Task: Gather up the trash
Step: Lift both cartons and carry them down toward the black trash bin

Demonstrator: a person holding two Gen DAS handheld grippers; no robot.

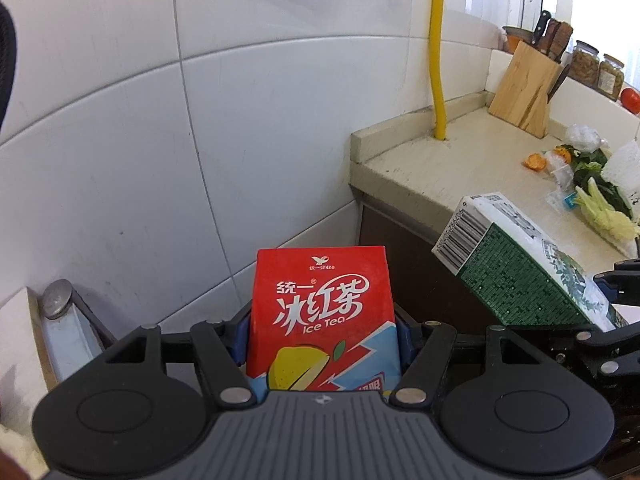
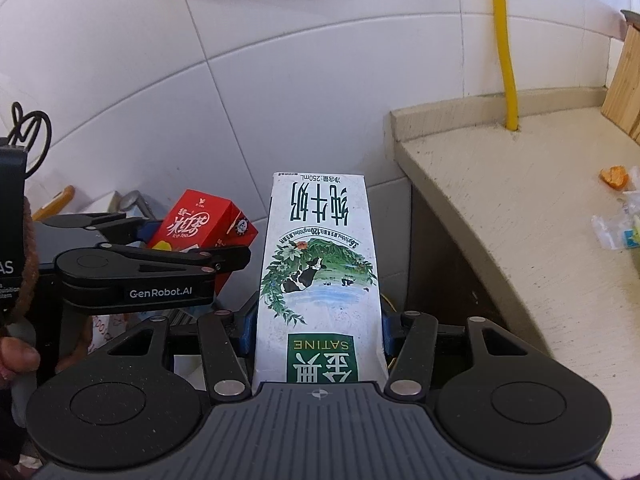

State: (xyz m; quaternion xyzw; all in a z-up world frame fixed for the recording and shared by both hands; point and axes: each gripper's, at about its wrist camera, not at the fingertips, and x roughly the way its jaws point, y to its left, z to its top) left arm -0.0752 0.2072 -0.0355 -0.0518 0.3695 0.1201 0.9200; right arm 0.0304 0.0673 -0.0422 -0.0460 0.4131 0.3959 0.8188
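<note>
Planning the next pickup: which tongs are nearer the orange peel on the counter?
Right. The right tongs, shut on the milk carton, are beside the counter edge; the left tongs, holding the ice tea carton, are farther from the orange peel.

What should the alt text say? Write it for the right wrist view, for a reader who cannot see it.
The right gripper clamps a white and green milk carton, print upside down, before a white tiled wall. To its left, the left gripper holds a red ice tea carton; a beige counter lies right.
</note>
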